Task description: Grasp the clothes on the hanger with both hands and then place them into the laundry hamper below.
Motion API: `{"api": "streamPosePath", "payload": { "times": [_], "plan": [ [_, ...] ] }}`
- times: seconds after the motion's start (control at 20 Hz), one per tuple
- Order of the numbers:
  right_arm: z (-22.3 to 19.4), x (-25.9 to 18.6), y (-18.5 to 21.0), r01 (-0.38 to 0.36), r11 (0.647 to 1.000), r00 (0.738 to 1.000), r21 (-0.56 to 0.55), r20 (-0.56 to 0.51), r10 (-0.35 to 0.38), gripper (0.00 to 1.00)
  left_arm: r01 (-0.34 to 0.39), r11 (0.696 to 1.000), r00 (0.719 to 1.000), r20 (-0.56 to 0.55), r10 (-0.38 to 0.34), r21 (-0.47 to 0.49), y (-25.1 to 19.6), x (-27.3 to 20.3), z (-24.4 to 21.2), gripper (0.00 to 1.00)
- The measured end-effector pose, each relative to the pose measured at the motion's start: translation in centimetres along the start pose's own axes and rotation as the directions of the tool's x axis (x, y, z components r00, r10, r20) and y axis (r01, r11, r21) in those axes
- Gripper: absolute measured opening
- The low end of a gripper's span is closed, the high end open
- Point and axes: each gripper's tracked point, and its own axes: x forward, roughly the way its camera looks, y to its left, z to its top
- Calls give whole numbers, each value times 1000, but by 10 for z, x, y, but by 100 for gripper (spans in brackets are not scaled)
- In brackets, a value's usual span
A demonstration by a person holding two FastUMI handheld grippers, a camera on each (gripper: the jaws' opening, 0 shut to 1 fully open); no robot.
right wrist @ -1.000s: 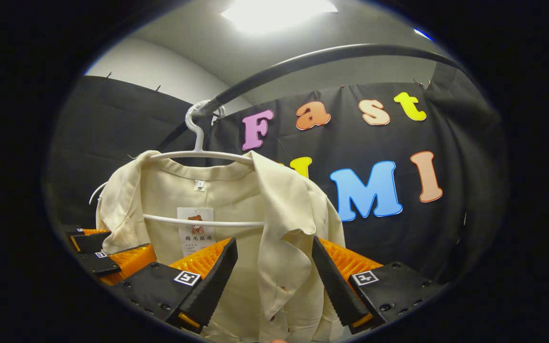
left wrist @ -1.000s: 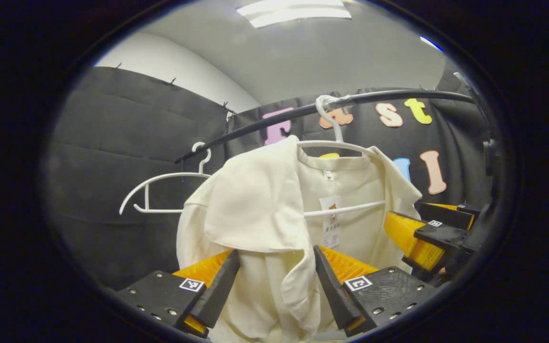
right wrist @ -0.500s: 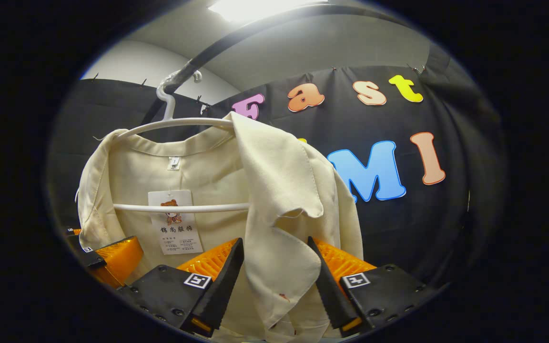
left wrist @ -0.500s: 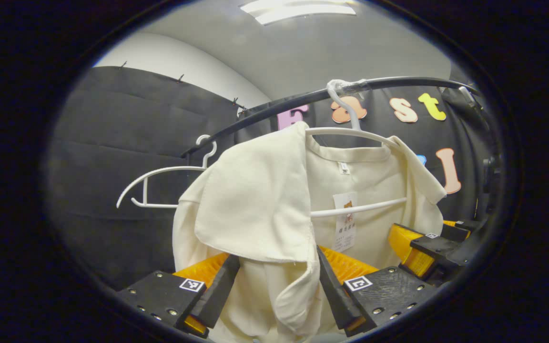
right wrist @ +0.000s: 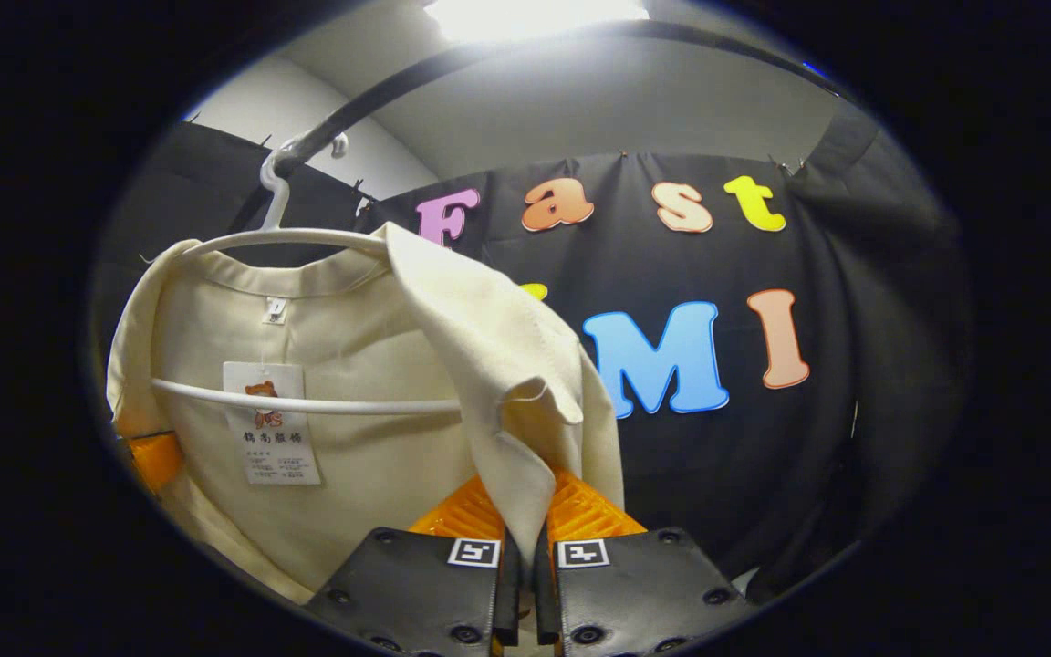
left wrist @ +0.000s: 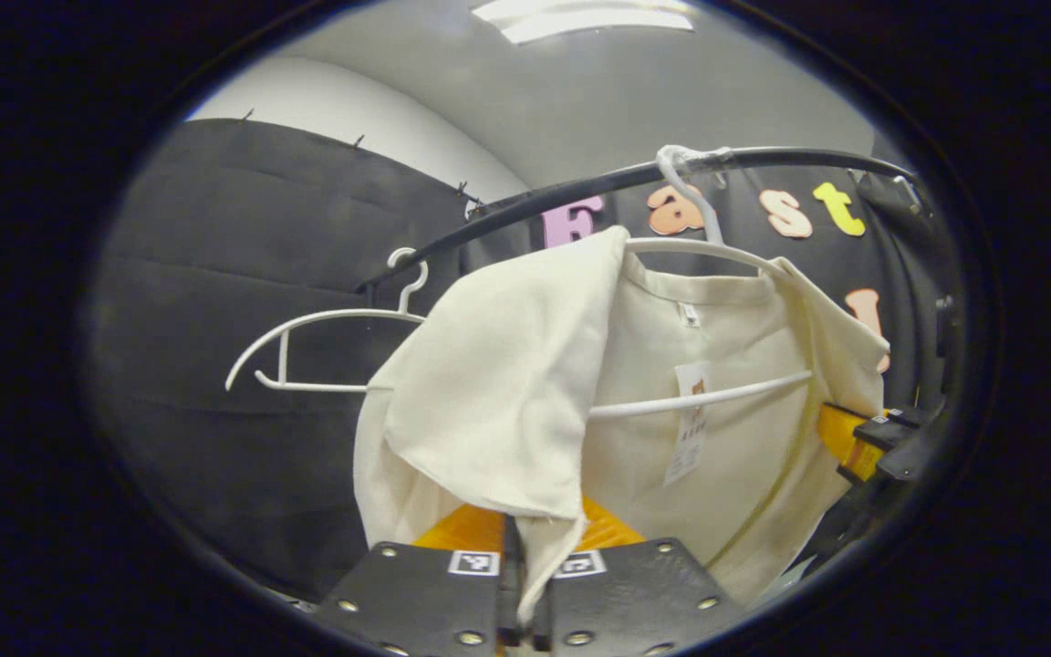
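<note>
Left gripper view: the cream-coloured woven shirt (left wrist: 726,429) fills the middle, hanging from a white plastic hanger (left wrist: 699,397) whose hook sits on a curved black metal rail (left wrist: 525,205) at twelve o'clock. One front flap of the shirt droops toward six o'clock, and there the left tool (left wrist: 524,584) has its two fingers pressed together on the flap's edge, so it is pinching the fabric. A second, bare white plastic hanger (left wrist: 306,351) hangs on the rail at nine o'clock. At three o'clock, beside the shirt's far edge, part of the other tool is visible.

In the right gripper view the same shirt (right wrist: 370,456) hangs at nine o'clock on its hanger (right wrist: 306,404), with a white paper tag (right wrist: 270,424) dangling inside the collar. The opposite front flap falls to six o'clock, where the right tool (right wrist: 525,566) is closed tight on the cloth, fabric caught between both fingers.

As a judgement, the two-handed grasp looks done: each front flap is gripped. What is left is the larger part: the shirt is on its hanger, so it has to be drawn off the hanger's shoulders, lowered and released into the hamper below.
</note>
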Motion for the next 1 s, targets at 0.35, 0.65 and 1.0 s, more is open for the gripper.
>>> {"api": "streamPosePath", "payload": {
  "times": [0.35,0.65,1.0],
  "plan": [
    [56,-8,-43,156,982,966,-105,224,-129,8,-54,998,995,85,52,21,40,-39,39,4],
    [80,3,-63,218,969,935,-114,310,-174,9,-105,992,980,174,93,64,68,-44,84,5],
    [78,33,-76,211,974,926,-80,336,-173,8,-118,988,958,273,87,102,96,-29,136,5]
  ]
}}
